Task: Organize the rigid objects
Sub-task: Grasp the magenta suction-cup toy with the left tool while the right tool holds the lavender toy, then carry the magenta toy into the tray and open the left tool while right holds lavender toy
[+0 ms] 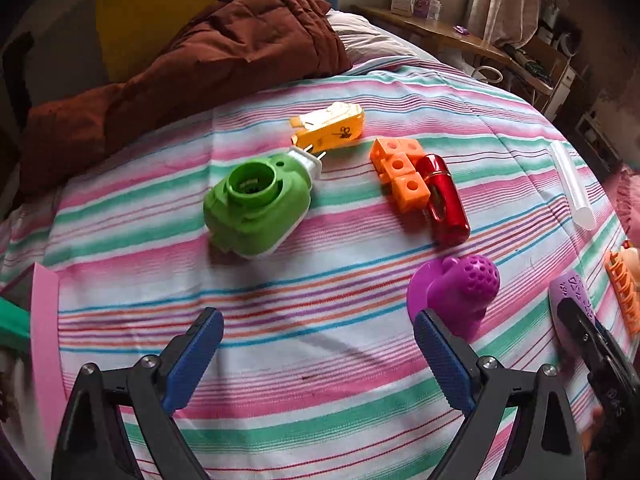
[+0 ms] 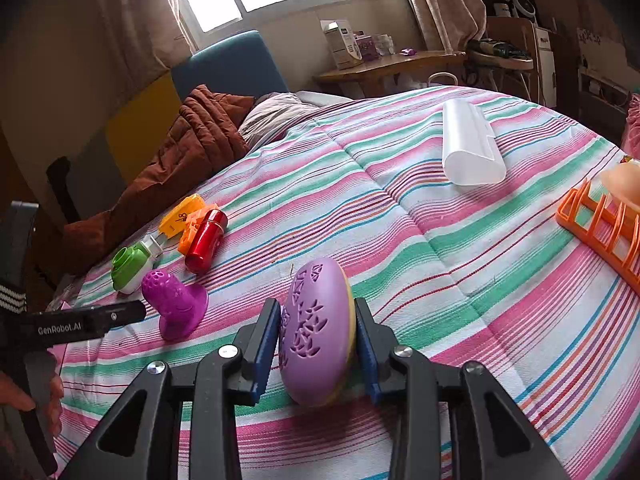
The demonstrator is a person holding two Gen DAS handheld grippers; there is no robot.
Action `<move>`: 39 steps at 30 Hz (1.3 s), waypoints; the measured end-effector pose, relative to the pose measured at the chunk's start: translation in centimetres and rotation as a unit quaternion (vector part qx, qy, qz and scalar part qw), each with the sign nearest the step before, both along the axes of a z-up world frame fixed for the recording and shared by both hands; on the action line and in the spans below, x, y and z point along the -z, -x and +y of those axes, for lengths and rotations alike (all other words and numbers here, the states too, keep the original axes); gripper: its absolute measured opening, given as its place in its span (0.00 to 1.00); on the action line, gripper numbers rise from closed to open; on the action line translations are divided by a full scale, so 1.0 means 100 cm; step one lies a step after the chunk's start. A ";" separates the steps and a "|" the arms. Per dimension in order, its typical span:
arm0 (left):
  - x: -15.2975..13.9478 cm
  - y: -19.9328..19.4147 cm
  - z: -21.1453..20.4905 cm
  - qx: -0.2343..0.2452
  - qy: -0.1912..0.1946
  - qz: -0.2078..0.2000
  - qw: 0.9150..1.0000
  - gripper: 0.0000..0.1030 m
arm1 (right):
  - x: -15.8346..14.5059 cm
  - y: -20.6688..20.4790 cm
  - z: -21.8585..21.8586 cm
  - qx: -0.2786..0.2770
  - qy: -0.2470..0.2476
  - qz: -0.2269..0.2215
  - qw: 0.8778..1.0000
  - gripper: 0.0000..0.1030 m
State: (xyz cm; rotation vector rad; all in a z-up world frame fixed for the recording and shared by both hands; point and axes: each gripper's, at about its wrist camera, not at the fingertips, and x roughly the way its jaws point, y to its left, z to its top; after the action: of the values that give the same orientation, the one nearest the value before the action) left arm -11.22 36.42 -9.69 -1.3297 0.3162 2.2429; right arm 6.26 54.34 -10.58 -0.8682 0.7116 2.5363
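The right hand-held gripper clamps a lilac egg-shaped case; left hand-held gripper, marked "GenRobot.AI", gapes empty.

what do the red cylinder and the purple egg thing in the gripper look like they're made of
Red cylinder: probably metal or lacquered plastic; glossy, with sharp highlights. Purple egg: likely moulded plastic, matte, with cut-out patterns and a yellowish back half.

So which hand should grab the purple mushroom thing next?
Left. The left gripper is open and empty, with the purple mushroom-shaped toy just beyond its right finger. The right gripper is busy, shut on the lilac oval case.
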 end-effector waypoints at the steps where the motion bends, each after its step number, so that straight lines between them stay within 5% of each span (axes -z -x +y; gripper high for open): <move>1: 0.000 -0.003 -0.006 -0.006 -0.015 0.000 1.000 0.94 | 0.000 0.000 0.000 0.000 0.000 0.000 1.000 0.35; 5: -0.009 -0.021 -0.013 0.003 -0.083 0.003 0.997 0.96 | 0.000 0.000 0.000 0.000 -0.002 -0.001 1.000 0.35; 15: -0.030 -0.035 0.049 0.086 -0.044 0.086 0.992 0.94 | 0.000 0.000 0.000 0.000 -0.001 0.000 1.000 0.35; 16: -0.028 -0.032 0.056 0.098 -0.036 0.092 0.990 0.91 | 0.000 0.000 0.000 0.000 -0.001 0.000 1.000 0.35; 18: -0.026 -0.033 0.064 0.120 -0.016 0.096 0.988 0.62 | 0.000 0.000 0.000 0.000 -0.001 0.000 1.000 0.35; 21: -0.016 -0.030 0.069 0.133 -0.005 0.070 0.989 0.32 | 0.000 0.000 0.000 0.001 0.001 0.002 1.000 0.35; 39: -0.023 -0.046 0.008 0.067 -0.055 0.047 0.995 0.31 | 0.000 0.003 -0.004 0.004 -0.013 -0.010 1.000 0.34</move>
State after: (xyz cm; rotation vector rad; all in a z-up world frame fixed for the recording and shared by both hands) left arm -6.67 37.25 -7.42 -1.1163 0.3005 2.1809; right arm 6.00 53.98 -10.60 -0.8785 0.6724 2.5210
